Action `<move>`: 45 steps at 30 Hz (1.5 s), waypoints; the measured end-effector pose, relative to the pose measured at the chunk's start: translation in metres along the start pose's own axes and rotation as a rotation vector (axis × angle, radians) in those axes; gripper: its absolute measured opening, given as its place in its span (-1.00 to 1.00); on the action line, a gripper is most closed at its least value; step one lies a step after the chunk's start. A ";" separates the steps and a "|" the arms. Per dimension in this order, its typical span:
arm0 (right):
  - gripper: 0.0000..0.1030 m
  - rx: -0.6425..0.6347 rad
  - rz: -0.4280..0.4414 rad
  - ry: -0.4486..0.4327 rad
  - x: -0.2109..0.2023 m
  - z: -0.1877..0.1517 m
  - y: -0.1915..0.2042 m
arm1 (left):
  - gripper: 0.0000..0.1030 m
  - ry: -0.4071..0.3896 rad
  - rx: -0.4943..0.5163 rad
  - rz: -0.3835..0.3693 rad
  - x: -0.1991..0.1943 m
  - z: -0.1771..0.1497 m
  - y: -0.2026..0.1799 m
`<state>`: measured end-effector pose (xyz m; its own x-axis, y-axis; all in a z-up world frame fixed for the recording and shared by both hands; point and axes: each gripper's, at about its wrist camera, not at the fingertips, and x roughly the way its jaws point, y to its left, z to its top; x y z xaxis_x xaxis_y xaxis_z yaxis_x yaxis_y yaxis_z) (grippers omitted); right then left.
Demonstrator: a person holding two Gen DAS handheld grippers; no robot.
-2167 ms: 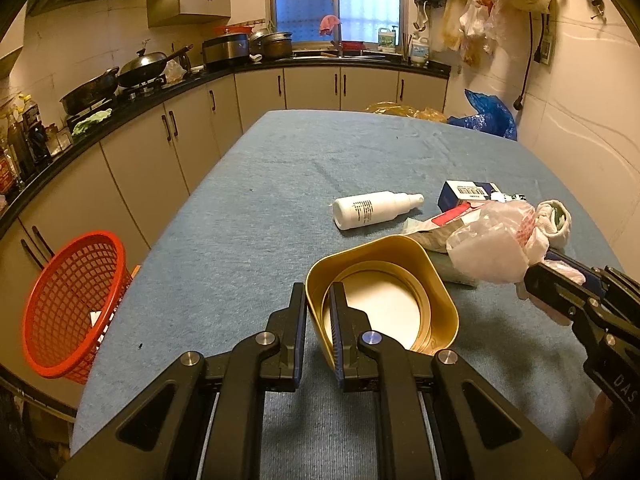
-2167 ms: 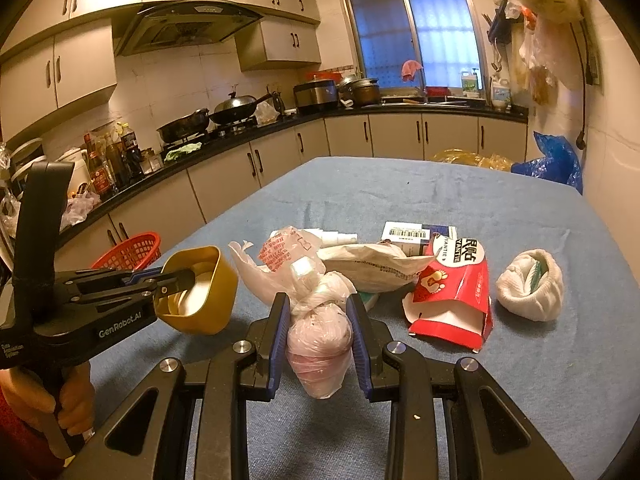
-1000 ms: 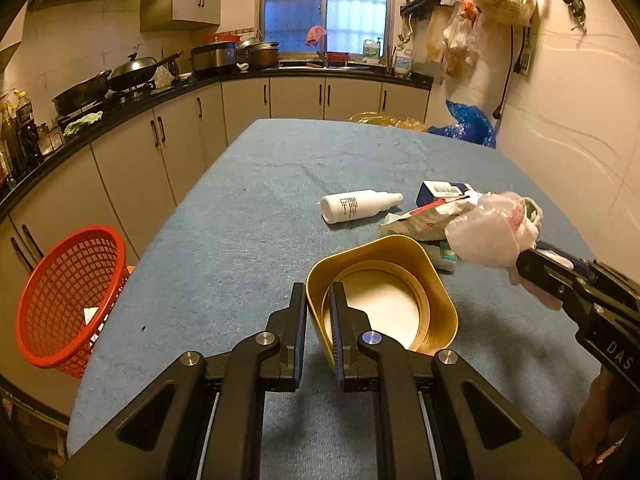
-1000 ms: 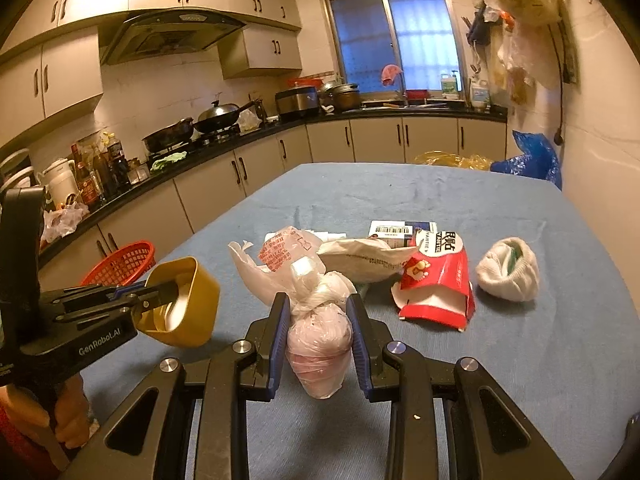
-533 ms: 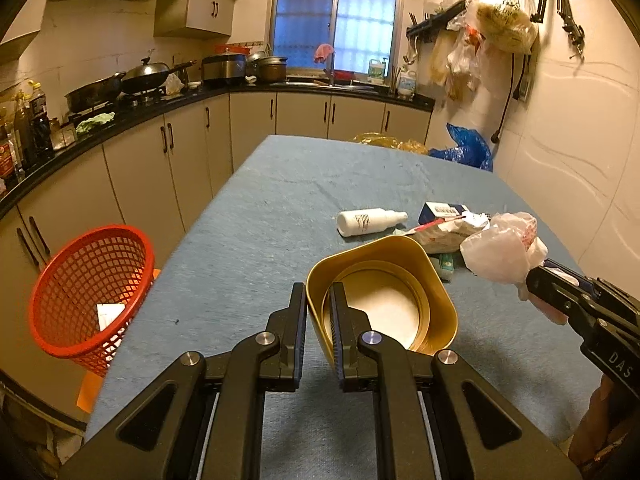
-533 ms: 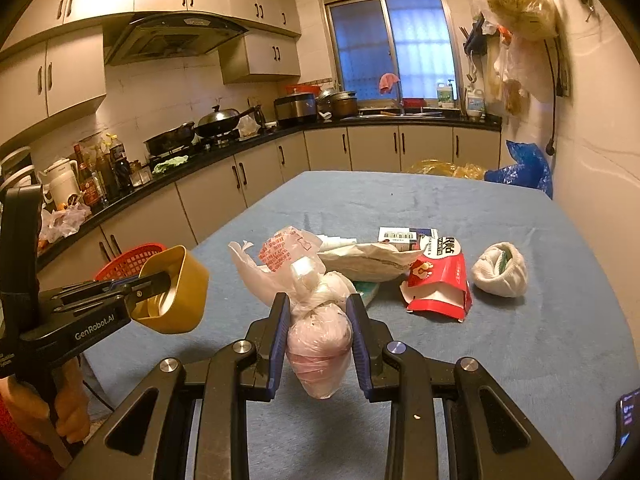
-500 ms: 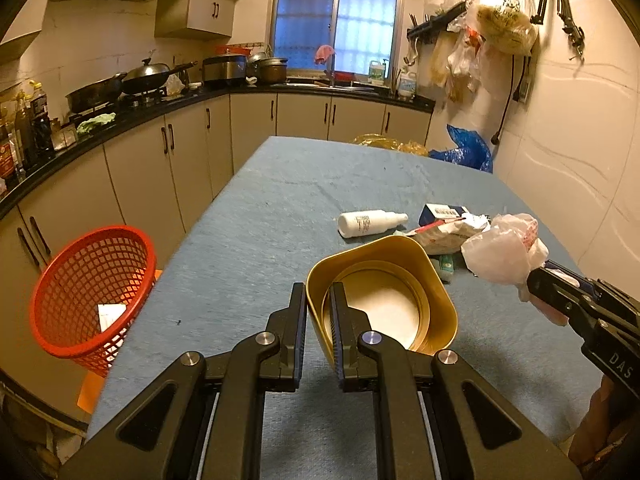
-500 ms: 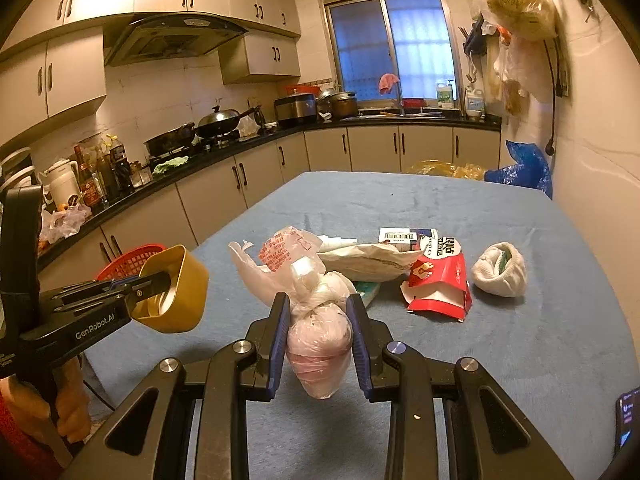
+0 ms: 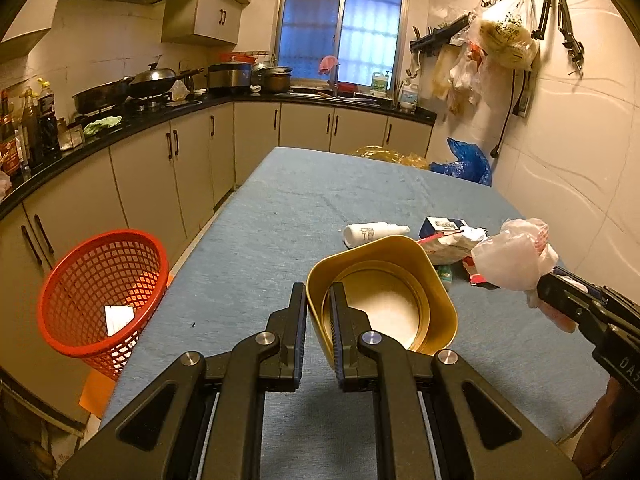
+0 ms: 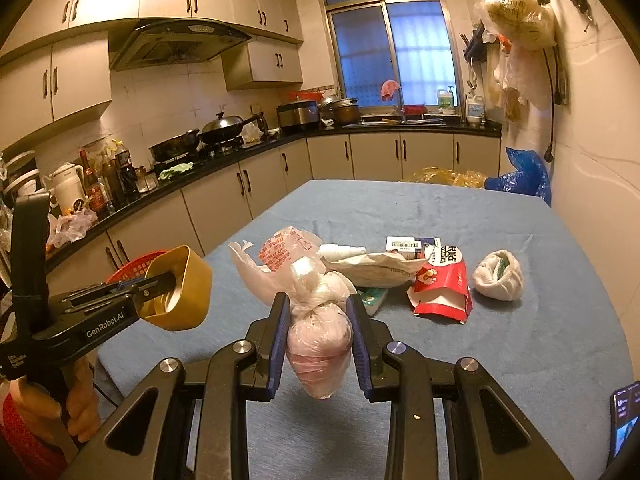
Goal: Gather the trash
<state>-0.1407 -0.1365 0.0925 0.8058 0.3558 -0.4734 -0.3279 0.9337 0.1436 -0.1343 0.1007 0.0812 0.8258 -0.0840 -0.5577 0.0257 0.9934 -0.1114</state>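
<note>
1. Since the earlier frames you have drawn both tools back toward the near end of the counter [image 9: 280, 208]; the scattered trash now sits farther off, and more of the red basket [image 9: 102, 280] shows at your left.
2. Your left hand-held gripper [image 9: 318, 312] is clamped on the near wall of the gold tin [image 9: 384, 292], one finger inside, one outside. The tin is held off the counter with its mouth facing you.
3. Your right hand-held gripper [image 10: 318, 320] is closed snugly on the tied plastic bag [image 10: 316, 312], fingers pressing its pink lower bulge; the knotted top sticks up above them. The bag hangs clear of the counter.
4. On the counter beyond the bag: a crumpled paper wrapper [image 10: 376, 270], a red carton [image 10: 442, 286] lying flat, a white wad [image 10: 498, 276] to the right of it, a barcoded box [image 10: 408, 245] behind. The white bottle [image 9: 374, 233] lies on its side behind the tin.
5. The basket stands on the floor just off the counter's left edge, holding a slip of paper.
6. Open blue counter stretches ahead on the left half and in the near strip under both tools. Cabinets run along the left beyond the basket; the wall closes the right.
</note>
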 end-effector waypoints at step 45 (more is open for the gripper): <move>-0.39 0.015 0.014 -0.006 0.002 0.001 0.003 | -0.79 -0.004 0.007 0.011 0.004 -0.001 0.005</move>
<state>-0.1397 -0.1331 0.0929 0.8041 0.3694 -0.4658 -0.3320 0.9290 0.1635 -0.1311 0.1049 0.0773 0.8281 -0.0730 -0.5559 0.0206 0.9948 -0.0998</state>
